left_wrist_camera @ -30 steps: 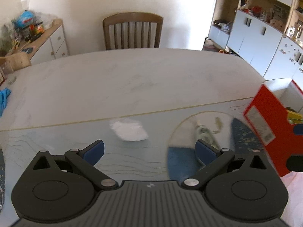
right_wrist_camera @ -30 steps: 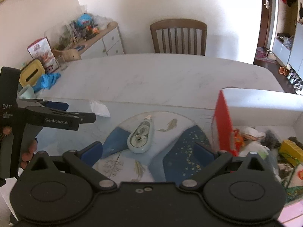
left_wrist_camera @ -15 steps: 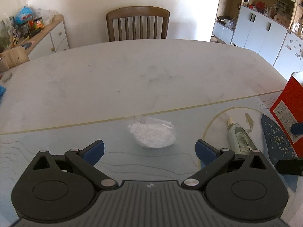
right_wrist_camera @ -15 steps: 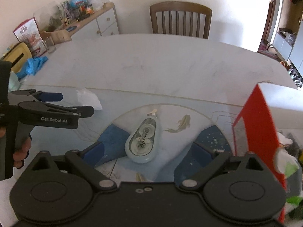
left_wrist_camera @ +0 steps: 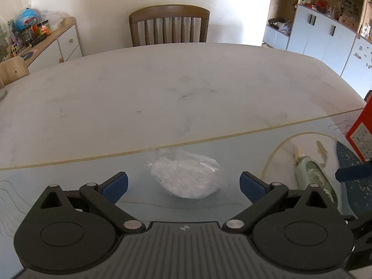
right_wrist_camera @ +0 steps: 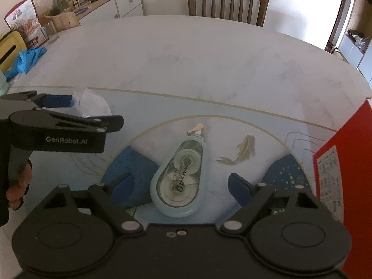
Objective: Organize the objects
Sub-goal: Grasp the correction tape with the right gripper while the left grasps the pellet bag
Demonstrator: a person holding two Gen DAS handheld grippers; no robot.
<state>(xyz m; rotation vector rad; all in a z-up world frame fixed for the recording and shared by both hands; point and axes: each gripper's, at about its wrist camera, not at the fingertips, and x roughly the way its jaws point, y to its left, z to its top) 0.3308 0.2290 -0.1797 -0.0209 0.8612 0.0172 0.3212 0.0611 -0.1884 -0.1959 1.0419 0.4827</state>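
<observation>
Tape dispenser (right_wrist_camera: 177,179) lies flat on the printed mat (right_wrist_camera: 232,121), near the table's front edge, between the fingers of the right gripper (right_wrist_camera: 183,186). Its jaws stand apart and have just been closing; neither pad touches the dispenser yet. Judged purpose: a pickup for transfer to the red box (right_wrist_camera: 337,162) standing just to the right.

Bag (left_wrist_camera: 186,177) of white material lies on the mat, centred ahead of the left gripper (left_wrist_camera: 183,183), whose jaws are wide apart with nothing gripped. Placement suggests a second, parallel pickup.

Right wrist view shows the dispenser's full outline, the fish print, the left gripper from the side and the hand (right_wrist_camera: 16,190) holding it. Left wrist view shows the bag whole, which the right view half hides behind the left fingers, but only an edge of the dispenser.
</observation>
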